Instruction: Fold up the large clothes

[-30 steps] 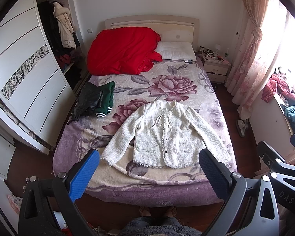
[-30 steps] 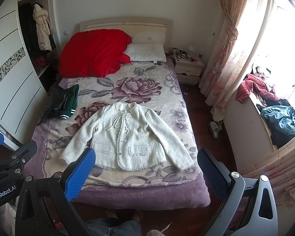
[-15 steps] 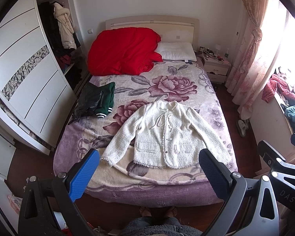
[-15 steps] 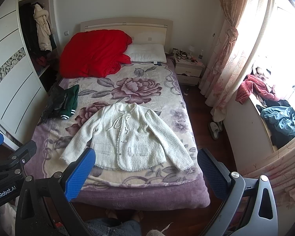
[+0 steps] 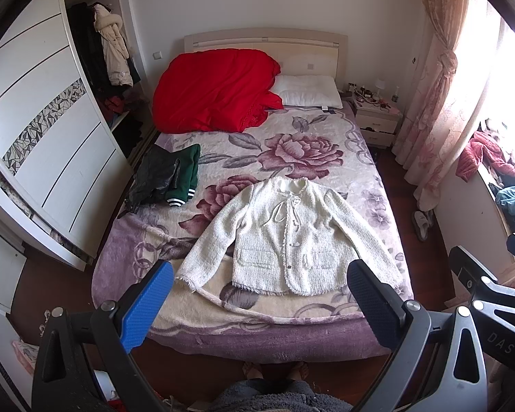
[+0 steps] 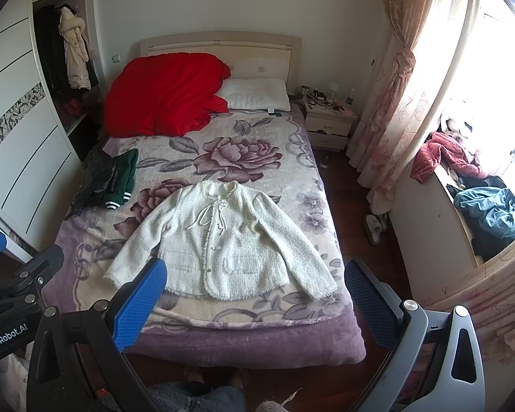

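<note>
We hold the left gripper (image 5: 257, 300) and right gripper (image 6: 255, 297), both spread wide and empty, above the bed's (image 5: 292, 322) foot, where the white cardigan (image 5: 292, 237) lies flat.

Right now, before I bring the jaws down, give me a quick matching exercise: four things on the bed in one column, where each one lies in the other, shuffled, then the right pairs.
Things:
1. white jacket
2. red quilt
3. white pillow
4. dark and green clothes

Places:
A. at the headboard, on the nightstand side
B. spread flat near the foot of the bed, sleeves out
C. bunched at the head of the bed, on the wardrobe side
D. piled at the bed edge next to the wardrobe, midway down

Pairs: 1-B, 2-C, 3-A, 4-D
</note>
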Demonstrator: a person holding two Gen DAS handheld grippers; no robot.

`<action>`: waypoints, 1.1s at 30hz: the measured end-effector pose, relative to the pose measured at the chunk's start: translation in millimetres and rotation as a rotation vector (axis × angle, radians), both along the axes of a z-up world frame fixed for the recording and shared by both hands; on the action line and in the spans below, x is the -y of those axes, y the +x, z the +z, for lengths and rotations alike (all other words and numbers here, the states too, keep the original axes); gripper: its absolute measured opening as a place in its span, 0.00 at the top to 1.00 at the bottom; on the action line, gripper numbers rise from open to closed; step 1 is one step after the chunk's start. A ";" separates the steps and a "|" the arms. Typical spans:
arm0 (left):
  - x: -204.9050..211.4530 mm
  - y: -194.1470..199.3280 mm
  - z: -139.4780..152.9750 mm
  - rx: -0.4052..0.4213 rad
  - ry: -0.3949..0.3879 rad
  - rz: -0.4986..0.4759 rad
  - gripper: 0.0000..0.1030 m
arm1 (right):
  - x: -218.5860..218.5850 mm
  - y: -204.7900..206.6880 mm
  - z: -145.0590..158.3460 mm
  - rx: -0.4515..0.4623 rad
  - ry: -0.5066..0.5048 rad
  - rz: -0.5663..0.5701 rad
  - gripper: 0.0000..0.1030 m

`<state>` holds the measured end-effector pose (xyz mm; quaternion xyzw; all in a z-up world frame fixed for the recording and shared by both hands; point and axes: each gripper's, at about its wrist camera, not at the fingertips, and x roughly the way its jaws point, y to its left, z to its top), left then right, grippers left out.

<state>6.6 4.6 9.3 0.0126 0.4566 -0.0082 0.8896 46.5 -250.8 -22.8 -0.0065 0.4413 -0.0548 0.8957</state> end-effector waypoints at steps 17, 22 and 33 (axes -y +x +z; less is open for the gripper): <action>-2.2 18.2 -10.5 0.039 0.044 0.009 0.00 | 10.6 7.5 -2.4 -0.017 0.015 -0.039 0.00; -13.4 51.2 -51.1 0.070 0.088 0.020 0.00 | 32.1 36.4 -51.9 -0.102 0.099 -0.130 0.00; 16.4 127.9 -221.4 -0.072 0.147 0.034 0.00 | 184.8 90.6 -287.5 -0.297 0.256 -0.519 0.26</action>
